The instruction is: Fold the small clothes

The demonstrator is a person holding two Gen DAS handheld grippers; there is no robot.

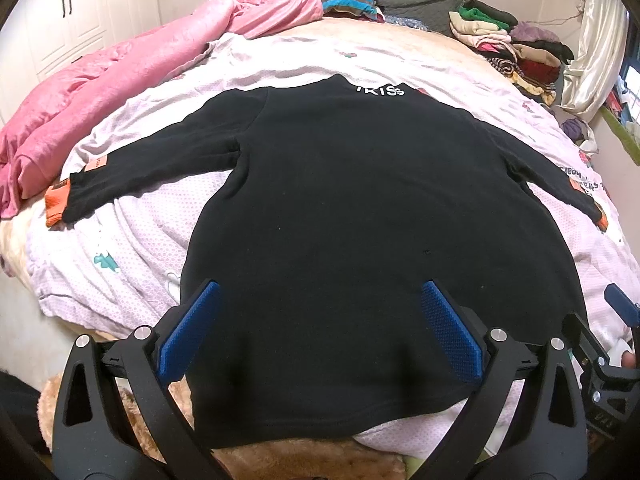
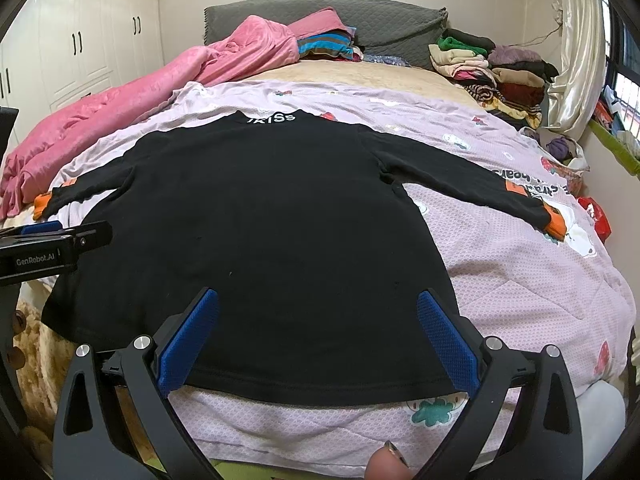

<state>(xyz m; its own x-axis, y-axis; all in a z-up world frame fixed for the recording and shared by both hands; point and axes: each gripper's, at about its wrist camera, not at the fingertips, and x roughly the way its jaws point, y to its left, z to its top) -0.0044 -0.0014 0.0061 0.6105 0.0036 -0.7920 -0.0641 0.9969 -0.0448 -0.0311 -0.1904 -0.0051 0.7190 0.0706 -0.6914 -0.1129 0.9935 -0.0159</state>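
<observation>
A small black long-sleeved top (image 1: 340,208) lies flat on the bed, hem toward me, collar with white "KISS" lettering at the far end, both sleeves spread out with orange cuffs. It also shows in the right wrist view (image 2: 260,232). My left gripper (image 1: 320,292) is open and empty over the hem's left part. My right gripper (image 2: 318,300) is open and empty over the hem's right part. The right gripper (image 1: 616,320) shows at the right edge of the left wrist view; the left gripper (image 2: 48,240) shows at the left edge of the right wrist view.
A pale pink printed quilt (image 2: 520,280) covers the bed under the top. A crumpled pink blanket (image 1: 120,80) lies along the left. Stacks of folded clothes (image 2: 500,76) sit at the far right by the grey headboard (image 2: 360,16). White wardrobes (image 2: 80,40) stand left.
</observation>
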